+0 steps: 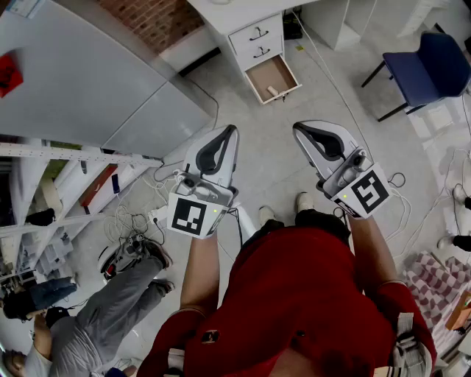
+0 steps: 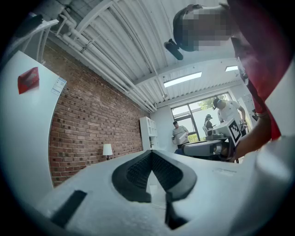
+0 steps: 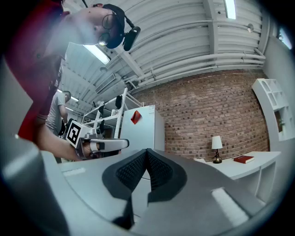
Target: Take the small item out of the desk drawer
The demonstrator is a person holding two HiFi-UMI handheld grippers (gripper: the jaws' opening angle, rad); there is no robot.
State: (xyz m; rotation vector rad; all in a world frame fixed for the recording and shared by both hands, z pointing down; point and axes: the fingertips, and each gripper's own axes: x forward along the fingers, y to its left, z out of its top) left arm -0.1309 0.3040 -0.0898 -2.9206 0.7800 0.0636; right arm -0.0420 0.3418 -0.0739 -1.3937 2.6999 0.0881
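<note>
Both grippers are held up in front of the person's red shirt (image 1: 309,309), side by side and apart, tips pointing forward over the floor. The left gripper (image 1: 230,131) has its jaws pressed together with nothing between them; its own view shows the dark ribbed pads (image 2: 138,171) meeting at the tip. The right gripper (image 1: 300,129) is the same, pads (image 3: 159,171) closed on each other and empty.

The drawer (image 1: 259,79) stands pulled out, well ahead of the two gripper tips and roughly between their lines, a little nearer the right gripper's side. It is the lowest drawer of the white counter (image 1: 235,11); the two drawers above it are closed. The small item (image 1: 274,91), pale and short, lies inside the open drawer close to its front panel. Neither gripper is near it.

A blue chair (image 1: 427,62) stands ahead and far to the right of the right gripper. To the left of the left gripper are a large white cabinet (image 1: 88,81) and a metal rack (image 1: 66,184), with cables (image 1: 129,221) loose on the floor. Behind and to the left of that gripper another person (image 1: 110,313) in grey trousers is down on the floor.

In the right gripper view, ahead of the tip, a brick wall (image 3: 216,115) backs a white counter that carries a lamp (image 3: 215,144) and a red book (image 3: 243,159); the left gripper, held in a hand, shows off to that view's left.
</note>
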